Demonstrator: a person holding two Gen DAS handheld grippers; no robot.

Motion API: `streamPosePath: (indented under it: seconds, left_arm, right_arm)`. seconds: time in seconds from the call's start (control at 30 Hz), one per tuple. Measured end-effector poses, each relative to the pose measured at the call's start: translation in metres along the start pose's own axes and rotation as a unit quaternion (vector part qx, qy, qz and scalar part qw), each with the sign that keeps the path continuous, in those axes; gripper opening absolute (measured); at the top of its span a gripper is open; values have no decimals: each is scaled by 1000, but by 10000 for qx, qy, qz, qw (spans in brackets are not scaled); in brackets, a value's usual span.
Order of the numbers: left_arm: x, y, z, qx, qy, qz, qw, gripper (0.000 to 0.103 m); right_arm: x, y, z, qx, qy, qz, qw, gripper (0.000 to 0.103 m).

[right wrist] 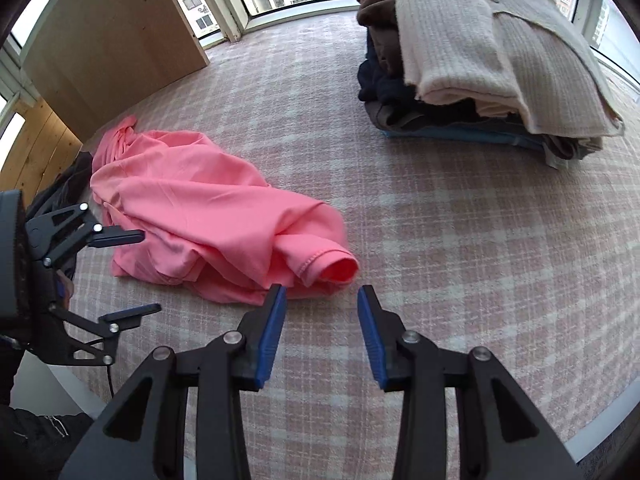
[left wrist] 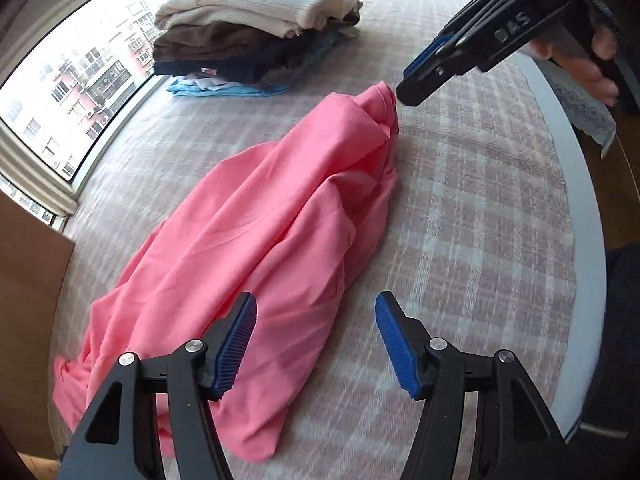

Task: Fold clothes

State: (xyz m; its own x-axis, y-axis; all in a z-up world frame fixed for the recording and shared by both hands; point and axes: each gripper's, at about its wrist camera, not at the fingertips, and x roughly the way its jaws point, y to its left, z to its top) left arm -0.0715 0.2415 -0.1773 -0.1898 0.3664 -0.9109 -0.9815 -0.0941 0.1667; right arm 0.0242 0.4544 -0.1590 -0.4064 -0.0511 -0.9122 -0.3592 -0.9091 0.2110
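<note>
Work surface: bed covered with a pink-and-white plaid blanket [right wrist: 460,240]; it carries all the laundry in view.
Finished stack: pile of folded garments [right wrist: 480,80], cream ribbed knit on top, brown, navy and light blue layers beneath; it sits at the far side of the bed near the window, well apart from the item in work. Judged complete.
Item in work: crumpled pink cotton T-shirt [left wrist: 256,236]; it lies bunched in a long heap on the blanket, with one hemmed sleeve opening just beside the right tool. No flat spread and no fold line are visible.
Left gripper [left wrist: 316,340]: blue ribbed pads stand apart over the near edge of the shirt; nothing is between them.
Right gripper [right wrist: 322,328]: pads stand apart, just short of the sleeve opening; no cloth is clamped.
Progress: most of the laundry appears folded; the pink shirt is not yet started.
Remaining: judged to be grasping, spreading flat, folding, then stacking.
</note>
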Motion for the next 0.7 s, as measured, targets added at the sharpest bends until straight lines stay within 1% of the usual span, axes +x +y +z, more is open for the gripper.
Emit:
streamPosePath:
  seconds: [0.03, 0.07, 0.13, 0.2, 0.23, 0.27, 0.37, 0.43, 0.5, 0.6, 0.67, 0.7]
  left_arm:
    - [7, 0, 4, 38, 74, -13, 10000, 56]
    - [13, 2, 7, 62, 158, -41, 9998, 50]
    - [18, 15, 4, 4, 348, -182, 9992, 2]
    - [12, 33, 0, -333, 379, -363, 9981, 3]
    - [6, 46, -4, -542, 315, -460, 9970, 3]
    - [-2, 58, -8, -737, 245, -447, 9960, 3]
    - [-28, 96, -20, -1269, 35, -94, 9919, 3]
    - [-47, 122, -28, -1669, -107, -5, 9859, 3]
    - [-64, 144, -33, -1974, -255, 187, 9798, 3]
    - [-81, 166, -44, -2191, -293, 562, 9736, 3]
    - [-87, 173, -52, -2250, -307, 643, 9718, 3]
    - [-89, 177, -56, -2279, -325, 663, 9709, 3]
  right_arm:
    - [-3, -5, -3, 63, -31, -15, 10000, 40]
    - [-6, -10, -6, 134, -64, -24, 9999, 40]
    - [-9, -17, -10, 246, -118, -37, 9996, 41]
    - [-9, -22, -13, 330, -155, -48, 9993, 41]
    - [-6, -22, -13, 350, -143, -49, 9993, 41]
    - [-3, -21, -12, 357, -115, -45, 9993, 41]
    - [8, -9, -7, 187, -24, 35, 9998, 41]
    - [16, 4, -3, -33, 35, 118, 9999, 41]
    - [23, 20, 2, -327, 111, 167, 9993, 41]
    - [29, 41, 9, -650, 154, 223, 9975, 41]
    - [32, 52, 14, -853, 191, 275, 9958, 41]
    - [34, 56, 15, -920, 209, 233, 9953, 41]
